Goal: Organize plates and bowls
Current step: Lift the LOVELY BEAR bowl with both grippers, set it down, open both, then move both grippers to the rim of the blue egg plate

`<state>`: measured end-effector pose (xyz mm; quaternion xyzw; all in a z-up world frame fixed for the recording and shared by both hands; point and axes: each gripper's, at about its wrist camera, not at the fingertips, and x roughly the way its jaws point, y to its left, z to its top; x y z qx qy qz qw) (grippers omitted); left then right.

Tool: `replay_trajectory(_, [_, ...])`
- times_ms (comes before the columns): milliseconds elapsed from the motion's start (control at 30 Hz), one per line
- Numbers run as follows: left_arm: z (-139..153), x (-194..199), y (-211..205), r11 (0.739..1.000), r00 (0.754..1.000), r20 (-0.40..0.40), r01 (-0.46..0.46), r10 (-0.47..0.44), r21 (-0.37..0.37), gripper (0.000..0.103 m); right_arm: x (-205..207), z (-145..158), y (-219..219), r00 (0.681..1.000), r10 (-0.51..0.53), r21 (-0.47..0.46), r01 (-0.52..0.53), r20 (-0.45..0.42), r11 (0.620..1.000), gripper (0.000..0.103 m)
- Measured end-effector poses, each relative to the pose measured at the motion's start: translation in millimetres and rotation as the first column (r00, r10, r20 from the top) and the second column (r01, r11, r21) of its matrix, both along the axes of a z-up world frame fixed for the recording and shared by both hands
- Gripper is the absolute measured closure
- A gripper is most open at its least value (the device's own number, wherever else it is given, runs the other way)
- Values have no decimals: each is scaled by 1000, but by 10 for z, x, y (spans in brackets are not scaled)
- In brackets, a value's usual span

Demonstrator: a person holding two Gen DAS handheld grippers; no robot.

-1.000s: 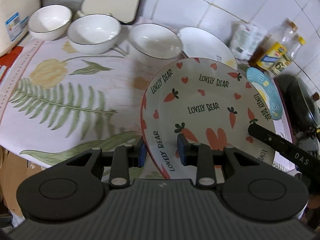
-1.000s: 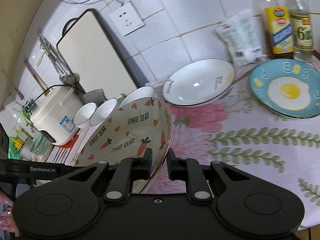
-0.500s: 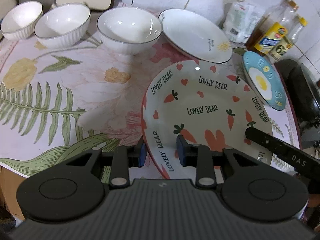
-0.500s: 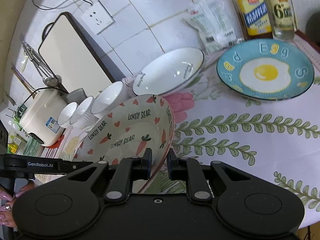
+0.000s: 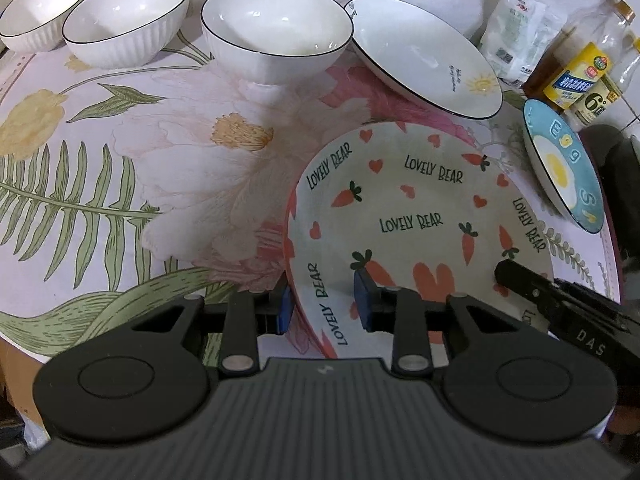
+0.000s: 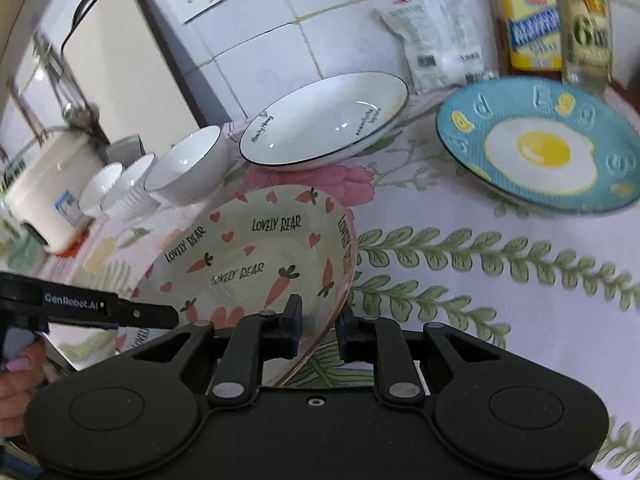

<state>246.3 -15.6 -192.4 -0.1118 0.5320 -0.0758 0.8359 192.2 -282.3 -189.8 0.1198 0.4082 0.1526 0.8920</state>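
Two tools share one load: the carrot plate (image 5: 416, 216), printed with "LOVELY BEAR". The left tool (image 5: 320, 304) clamps the plate's near-left rim, one blue pad under the rim and one on the inner face. The right tool (image 6: 318, 322) straddles the opposite rim, and its jaws are opening; the rim sits between them, with a gap showing at the outer jaw. The plate hangs low over the flowered table (image 5: 120, 184), tilted, directly ahead of both tools.

My judgement is that the step in hand is setting this plate down. To do it well, let the base meet the cloth flat before either grip lets go fully; a rim freed while the plate is tilted could make it rock or slide. The left tool should hold until the plate rests, then part and back straight off the rim.

Beyond the left tool's tips stand three white bowls (image 5: 276, 36) in a row, with the white plate (image 5: 424, 56) just beside the nearest bowl. The egg plate (image 6: 540, 148) lies ahead-right of the right tool, clear of the landing spot.
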Motion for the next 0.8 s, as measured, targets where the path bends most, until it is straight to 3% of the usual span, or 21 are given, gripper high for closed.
replay_trajectory(133, [-26,1,-27,1000,999,-40,-5,5,2,74,43,8,18,1000,3,-44,-4,-6,999,79])
replay_trajectory(333, [64,-17,-22,997,998,-65,-8,14,81,76,12,29,28,1000,15,-129,-16,-7,991,74])
replay_trajectory(467, [204,-147,-81,993,999,-51,15,-9,116,76,-86,74,-130,999,-22,-24,22,-23,999,70])
replay_trajectory(567, [345,-285,-167,989,999,-31,43,-39,140,74,-244,213,-116,1000,-18,-46,19,20,999,58])
replay_trajectory(800, [686,-626,-382,978,993,2,119,-121,173,62,-584,581,-171,996,-4,-27,6,91,1000,46])
